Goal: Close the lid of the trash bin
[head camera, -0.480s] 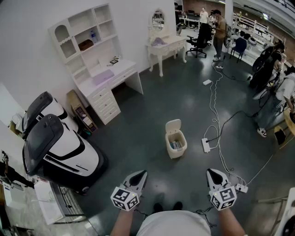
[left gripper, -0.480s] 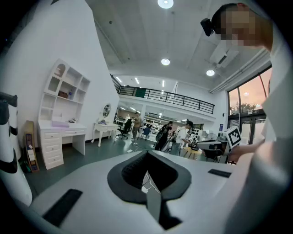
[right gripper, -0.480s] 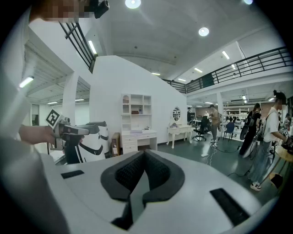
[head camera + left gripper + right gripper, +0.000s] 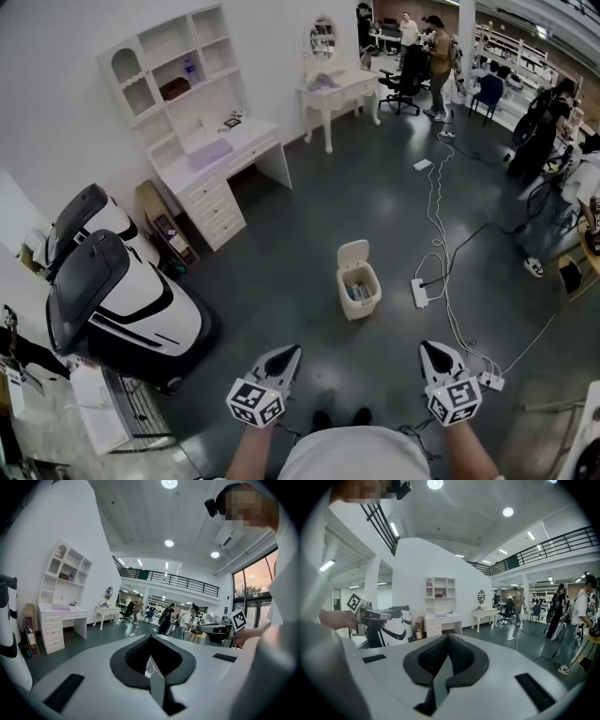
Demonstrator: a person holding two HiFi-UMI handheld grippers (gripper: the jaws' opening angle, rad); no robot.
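The cream trash bin (image 4: 359,289) stands on the dark floor ahead of me. Its lid (image 4: 352,254) is tipped up at the far side, and some items lie inside. In the head view both grippers are low and well short of the bin, pointing toward it. My left gripper (image 4: 285,354) is below and left of the bin, and my right gripper (image 4: 432,352) is below and right of it. Both hold nothing. In the left gripper view the left gripper (image 4: 151,642) has its pads together. In the right gripper view the right gripper (image 4: 447,642) is shut too. Neither gripper view shows the bin.
A white power strip (image 4: 418,293) and long cables (image 4: 437,211) lie just right of the bin. Two black-and-white machines (image 4: 122,305) stand at the left. A white desk with shelves (image 4: 202,150) and a dressing table (image 4: 336,89) stand along the wall. People stand far back and at the right.
The grippers and the bin have kept still. Only the people at the back and at the right edge have shifted a little.
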